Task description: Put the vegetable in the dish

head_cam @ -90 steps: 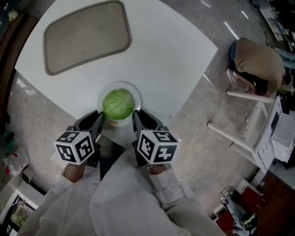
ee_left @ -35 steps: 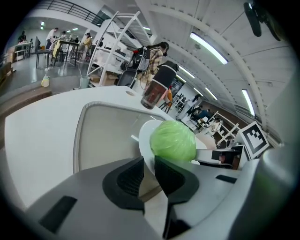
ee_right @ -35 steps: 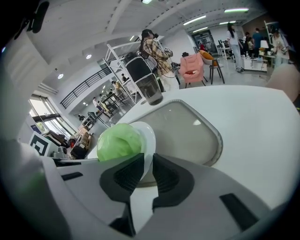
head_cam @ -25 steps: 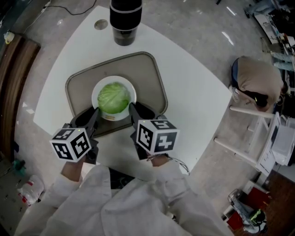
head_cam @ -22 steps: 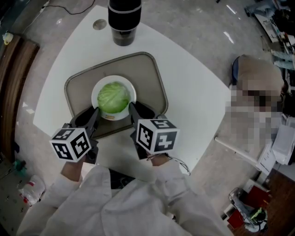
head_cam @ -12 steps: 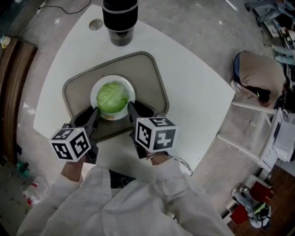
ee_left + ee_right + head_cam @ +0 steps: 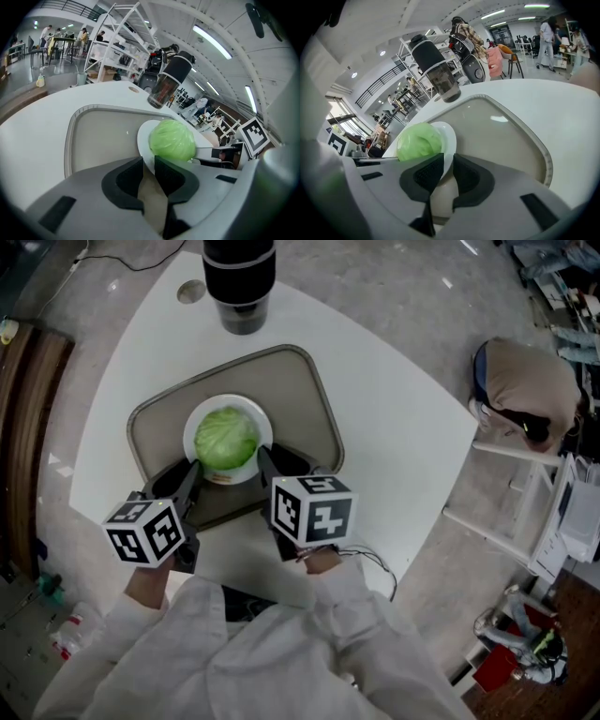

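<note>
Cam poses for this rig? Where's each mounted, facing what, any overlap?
Head view: on the person's head, steeply down on the table; shows sleeves, left gripper, right gripper.
Left gripper view: on that gripper, along its jaws, shut on the dish rim; right gripper at right.
Right gripper view: mirrored, jaws on the opposite rim; left gripper at left.
Shared: all see cabbage, dish, tray, black tumbler.

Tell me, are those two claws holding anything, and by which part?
Yes, the white dish with the cabbage in it. The left gripper and the right gripper each pinch its rim, one on either side.
</note>
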A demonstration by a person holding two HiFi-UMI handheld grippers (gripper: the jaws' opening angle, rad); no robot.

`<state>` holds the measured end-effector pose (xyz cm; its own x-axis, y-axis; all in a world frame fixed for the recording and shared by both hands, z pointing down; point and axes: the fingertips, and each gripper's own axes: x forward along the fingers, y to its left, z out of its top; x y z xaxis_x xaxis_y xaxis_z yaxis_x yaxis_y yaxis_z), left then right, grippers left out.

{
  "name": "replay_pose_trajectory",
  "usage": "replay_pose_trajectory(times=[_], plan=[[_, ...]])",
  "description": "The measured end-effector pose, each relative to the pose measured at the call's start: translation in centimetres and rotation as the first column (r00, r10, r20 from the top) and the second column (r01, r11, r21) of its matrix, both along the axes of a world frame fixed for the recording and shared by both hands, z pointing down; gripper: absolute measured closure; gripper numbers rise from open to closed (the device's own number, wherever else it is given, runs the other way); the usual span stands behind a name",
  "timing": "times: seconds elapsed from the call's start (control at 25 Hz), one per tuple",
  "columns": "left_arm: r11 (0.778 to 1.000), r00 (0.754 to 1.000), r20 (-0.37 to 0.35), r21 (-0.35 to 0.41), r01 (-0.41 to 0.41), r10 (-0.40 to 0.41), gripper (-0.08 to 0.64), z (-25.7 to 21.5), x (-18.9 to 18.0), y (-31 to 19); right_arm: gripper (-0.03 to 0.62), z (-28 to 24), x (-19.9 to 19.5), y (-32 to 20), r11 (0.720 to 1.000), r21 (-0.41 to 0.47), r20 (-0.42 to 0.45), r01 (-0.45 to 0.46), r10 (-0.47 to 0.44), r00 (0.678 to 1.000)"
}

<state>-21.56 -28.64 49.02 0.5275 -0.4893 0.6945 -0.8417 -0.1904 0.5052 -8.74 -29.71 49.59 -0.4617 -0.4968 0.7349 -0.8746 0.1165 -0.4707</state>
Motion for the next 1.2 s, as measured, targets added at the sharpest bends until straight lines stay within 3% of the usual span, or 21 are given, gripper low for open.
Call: replay_pose_trajectory(times=[0.52, 1.2], plan=[[1.000, 1.000, 0.000, 0.016, -0.002, 0.002, 0.486, 0.2, 0.1, -0.1, 0.523, 0.5, 0.0, -0.2, 1.000, 0.000, -0.074, 0.014, -0.014, 0.997], [1.000, 1.000, 0.001, 0.026, 0.009, -0.009, 0.486, 0.8, 0.3, -0.9, 0.523, 1.2, 0.0, -1.0, 0.999, 0.010, -0.097, 0.039, -0.038, 0.995]])
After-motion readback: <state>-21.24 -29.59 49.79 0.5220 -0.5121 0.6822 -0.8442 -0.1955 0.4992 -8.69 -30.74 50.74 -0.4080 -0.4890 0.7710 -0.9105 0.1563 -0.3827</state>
